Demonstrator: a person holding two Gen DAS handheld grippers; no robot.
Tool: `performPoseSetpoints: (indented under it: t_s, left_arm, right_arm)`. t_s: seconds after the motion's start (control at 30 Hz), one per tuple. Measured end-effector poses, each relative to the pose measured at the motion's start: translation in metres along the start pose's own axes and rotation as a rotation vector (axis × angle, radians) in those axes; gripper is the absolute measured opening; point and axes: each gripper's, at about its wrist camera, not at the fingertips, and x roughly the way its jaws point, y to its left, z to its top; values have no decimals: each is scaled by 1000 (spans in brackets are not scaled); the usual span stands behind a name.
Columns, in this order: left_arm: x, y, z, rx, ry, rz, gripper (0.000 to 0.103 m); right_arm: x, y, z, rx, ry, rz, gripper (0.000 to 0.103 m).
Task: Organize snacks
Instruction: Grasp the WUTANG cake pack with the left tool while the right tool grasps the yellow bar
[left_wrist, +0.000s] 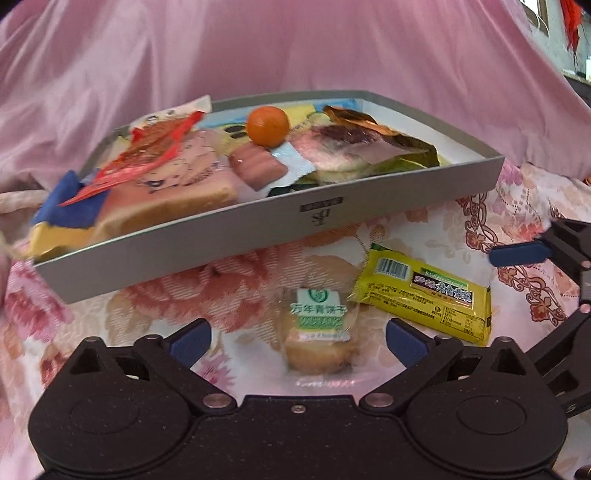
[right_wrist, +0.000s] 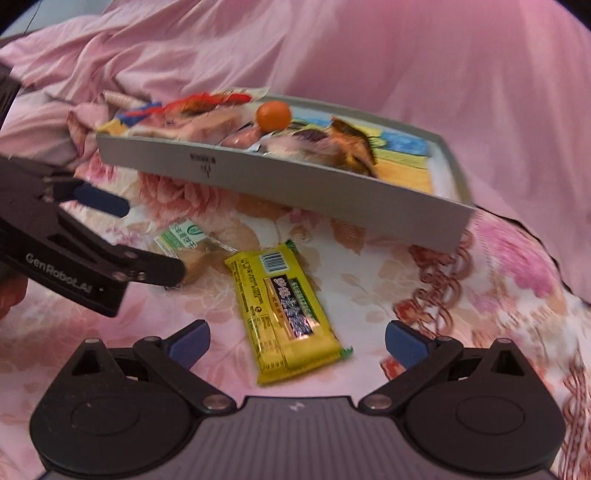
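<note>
Two snacks lie loose on the floral bedspread (left_wrist: 177, 295) before the grey box's near wall (left_wrist: 258, 236). Left tongs (left_wrist: 297, 341) gape wide, straddling the clear-wrapped biscuit pack (left_wrist: 319, 328), long axis pointing toward the box. Right tongs (right_wrist: 295, 343) also wide, empty, over the yellow bar (right_wrist: 284, 310), which lies diagonally, barcode end toward the box. Open bedspread right of the bar.

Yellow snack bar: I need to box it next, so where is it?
In the right wrist view the yellow snack bar lies on the floral cloth before the grey box, right of the clear-wrapped biscuit.
</note>
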Motion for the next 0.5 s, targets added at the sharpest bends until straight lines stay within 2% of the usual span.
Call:
performPoseSetpoints:
  t_s: [0.1,0.17,0.33,0.5]
  left_arm:
    - [8,-4,5,12,23,10,91]
    - [14,-5,8,17,48,8,79]
    - [16,-3,7,-7,58,-8,55]
    - [7,3,2,-48,64,-19,52]
  right_arm:
    - [10,0,3,-33,15,33,103]
    - [16,-1,5,-50,27,49,102]
    - [19,-8,5,-13,39,91,90]
    - [16,-6,3,2,40,115,75]
